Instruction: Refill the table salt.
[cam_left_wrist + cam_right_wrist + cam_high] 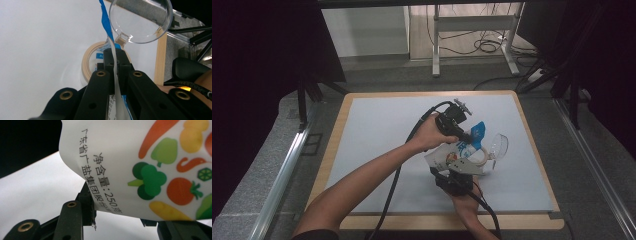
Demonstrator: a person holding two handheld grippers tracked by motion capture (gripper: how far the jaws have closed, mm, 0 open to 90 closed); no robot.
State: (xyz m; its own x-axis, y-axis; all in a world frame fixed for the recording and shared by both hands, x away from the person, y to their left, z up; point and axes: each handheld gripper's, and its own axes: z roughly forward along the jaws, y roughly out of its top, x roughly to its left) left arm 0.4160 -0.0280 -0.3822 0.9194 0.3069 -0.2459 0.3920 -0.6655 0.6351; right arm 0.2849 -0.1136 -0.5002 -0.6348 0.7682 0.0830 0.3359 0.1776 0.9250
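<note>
Over the mat: one bag, two grippers

Above the grey mat (377, 150), one printed bag (452, 152) held up. Left gripper (460, 131) clamped tight on its blue top edge, right gripper (457, 170) half-closed around its bottom. Beside it, one tape roll (87, 62) and one clear scoop (141, 21).

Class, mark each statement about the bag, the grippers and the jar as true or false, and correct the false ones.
1. The left gripper is shut on the top edge of the bag. True.
2. The bag shows printed vegetables. True.
3. The right gripper hangs clear of the bag. False: its jaws stand at the bag's lower part.
4. The jar has a red lid closed on it. False: it is clear and its lid is open.
5. The tape roll lies on the table. True.
</note>
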